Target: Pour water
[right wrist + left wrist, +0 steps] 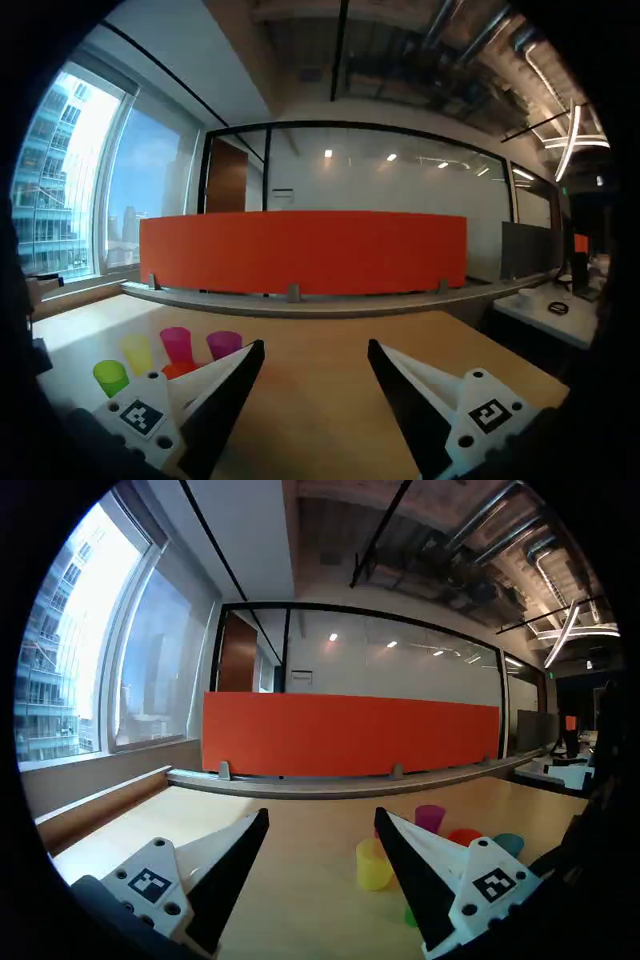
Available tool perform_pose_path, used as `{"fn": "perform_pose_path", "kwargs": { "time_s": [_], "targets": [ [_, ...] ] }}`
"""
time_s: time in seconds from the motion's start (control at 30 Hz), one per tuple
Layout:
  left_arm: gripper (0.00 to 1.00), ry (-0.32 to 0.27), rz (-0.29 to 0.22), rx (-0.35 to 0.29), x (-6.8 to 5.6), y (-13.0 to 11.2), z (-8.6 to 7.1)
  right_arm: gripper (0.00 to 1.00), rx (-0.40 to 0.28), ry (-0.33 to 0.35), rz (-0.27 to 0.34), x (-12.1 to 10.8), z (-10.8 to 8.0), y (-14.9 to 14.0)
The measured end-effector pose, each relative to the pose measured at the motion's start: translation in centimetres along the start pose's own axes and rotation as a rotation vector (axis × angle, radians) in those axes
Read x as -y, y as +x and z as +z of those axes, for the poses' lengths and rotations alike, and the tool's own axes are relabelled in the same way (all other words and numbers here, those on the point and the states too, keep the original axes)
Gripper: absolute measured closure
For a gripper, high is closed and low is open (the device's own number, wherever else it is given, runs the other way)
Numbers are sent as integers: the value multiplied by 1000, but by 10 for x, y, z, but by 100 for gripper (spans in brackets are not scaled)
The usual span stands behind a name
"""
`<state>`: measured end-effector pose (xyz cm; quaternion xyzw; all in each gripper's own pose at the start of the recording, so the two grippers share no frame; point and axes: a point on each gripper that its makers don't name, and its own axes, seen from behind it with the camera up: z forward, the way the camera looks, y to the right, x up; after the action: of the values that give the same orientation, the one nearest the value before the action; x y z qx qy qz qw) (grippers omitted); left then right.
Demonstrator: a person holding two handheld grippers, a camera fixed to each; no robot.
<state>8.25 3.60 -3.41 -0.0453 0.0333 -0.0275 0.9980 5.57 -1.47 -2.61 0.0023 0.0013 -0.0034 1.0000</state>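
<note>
Left gripper view: the left gripper [318, 820] hangs over the wooden worktop [312, 912], jaws wide apart, nothing between them. Just ahead, beside the finger on the picture's right, a yellow cup [374, 864] stands upright. A purple cup [430, 818], an orange cup [464, 836] and a teal cup [509, 844] sit farther back, and a green cup [410, 917] peeks out from behind that finger. An orange panel [352, 734] lines the far edge.

Right gripper view: the right gripper [314, 348] is spread open too, and empty. The cups cluster off to its left on the worktop [320, 416]: green cup [110, 376], yellow cup [138, 352], pink cup [177, 344] and purple cup [224, 344], with the orange cup [178, 370] partly hidden behind the finger.
</note>
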Motion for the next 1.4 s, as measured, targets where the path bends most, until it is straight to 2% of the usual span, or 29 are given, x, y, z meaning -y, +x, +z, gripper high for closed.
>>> {"fn": "perform_pose_path", "kwargs": {
  "time_s": [0.37, 0.67, 0.87, 1.4],
  "targets": [
    [2, 51, 83, -42, 1, 5, 2, 0, -10, -2, -14, 0, -2, 8],
    [2, 71, 94, -41, 5, -9, 3, 0, -3, -29, 12, -11, -2, 10],
    [2, 82, 106, -32, 12, -22, 3, 0, 4, -44, 21, -16, -2, 7],
    [2, 95, 82, -23, 33, -47, 2, 0, 11, -31, 33, -1, 0, 5]
  ]
}}
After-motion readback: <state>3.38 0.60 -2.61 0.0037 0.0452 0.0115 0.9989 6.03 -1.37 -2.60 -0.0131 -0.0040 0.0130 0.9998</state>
